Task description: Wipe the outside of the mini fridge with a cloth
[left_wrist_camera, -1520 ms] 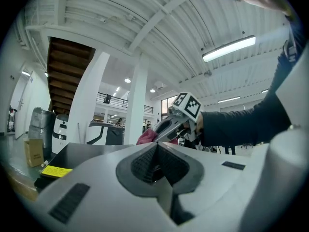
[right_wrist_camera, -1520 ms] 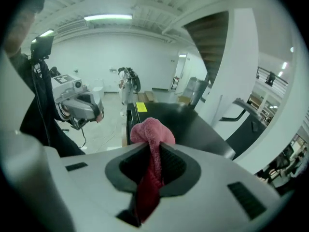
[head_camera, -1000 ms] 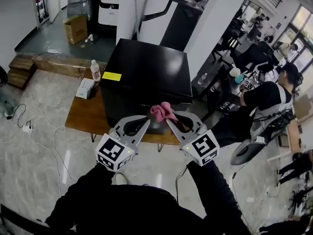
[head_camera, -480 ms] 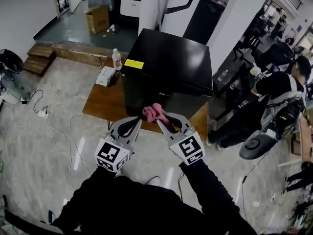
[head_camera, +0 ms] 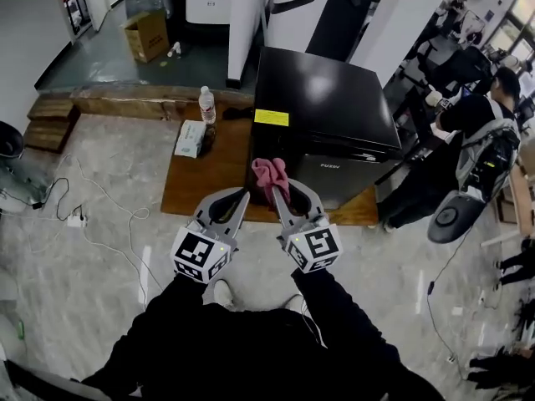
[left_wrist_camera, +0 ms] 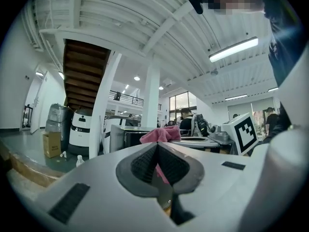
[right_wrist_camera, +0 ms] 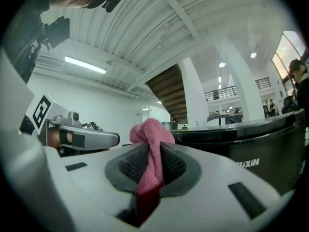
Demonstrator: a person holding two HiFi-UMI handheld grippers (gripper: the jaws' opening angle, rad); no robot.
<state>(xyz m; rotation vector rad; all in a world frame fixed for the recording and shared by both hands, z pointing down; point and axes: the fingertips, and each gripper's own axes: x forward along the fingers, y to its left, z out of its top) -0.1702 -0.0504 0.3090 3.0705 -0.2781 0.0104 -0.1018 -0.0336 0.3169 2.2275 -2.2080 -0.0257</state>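
Note:
A black mini fridge (head_camera: pixel 326 107) with a yellow sticker on top stands on a low wooden platform (head_camera: pixel 201 182). My right gripper (head_camera: pixel 280 192) is shut on a pink cloth (head_camera: pixel 270 174), held in the air just short of the fridge's near left corner. The cloth (right_wrist_camera: pixel 150 144) bunches up between the right jaws, with the fridge (right_wrist_camera: pixel 251 144) to the right behind it. My left gripper (head_camera: pixel 236 199) hangs beside the right one, shut and holding nothing. In the left gripper view its jaws meet, and the pink cloth (left_wrist_camera: pixel 161 134) shows beyond them.
A water bottle (head_camera: pixel 206 104) and a tissue pack (head_camera: pixel 191 138) sit at the platform's left end. Cables (head_camera: pixel 92 215) trail over the tiled floor. A seated person (head_camera: pixel 468 140) and desks are right of the fridge. A cardboard box (head_camera: pixel 147 34) stands far back.
The view has swung so the fridge now sits more to the right. Both grippers have stayed together in front of me, and the right one still holds the cloth.

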